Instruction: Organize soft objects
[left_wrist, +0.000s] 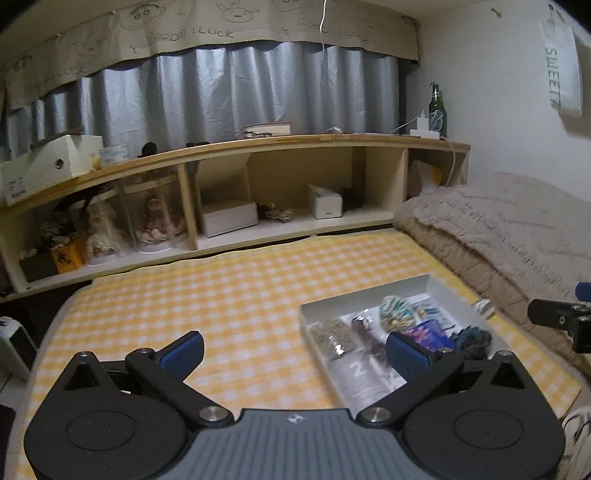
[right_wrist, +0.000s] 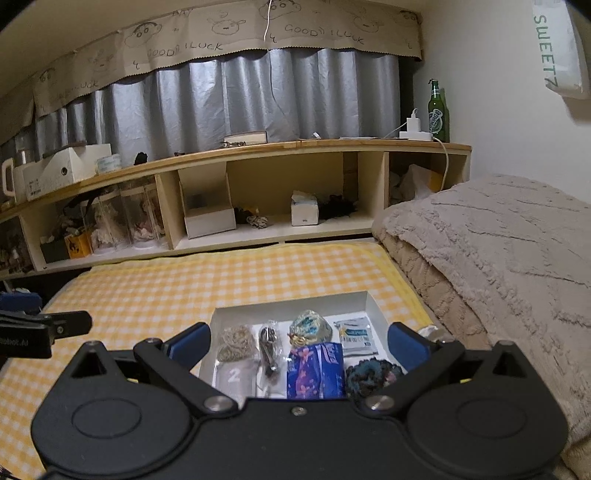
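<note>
A shallow white tray (right_wrist: 364, 300) lies on the yellow checked bedsheet (right_wrist: 221, 280). In it are a bag of rubber bands (right_wrist: 236, 343), a dark item in a clear bag (right_wrist: 269, 345), a blue-yellow scrunchie (right_wrist: 309, 326), a blue patterned packet (right_wrist: 316, 369), a white sachet (right_wrist: 356, 336) and a dark teal scrunchie (right_wrist: 369, 376). My right gripper (right_wrist: 297, 343) is open and empty above the tray. My left gripper (left_wrist: 295, 349) is open and empty, left of the tray (left_wrist: 436, 286). The right gripper's body (left_wrist: 561, 319) shows at the left wrist view's right edge.
A beige folded blanket (right_wrist: 498, 251) lies along the right side of the bed. A wooden headboard shelf (right_wrist: 258, 155) behind holds boxes, doll cases, a green bottle (right_wrist: 437, 110) and a charger. A small crumpled item (right_wrist: 432, 332) lies just right of the tray.
</note>
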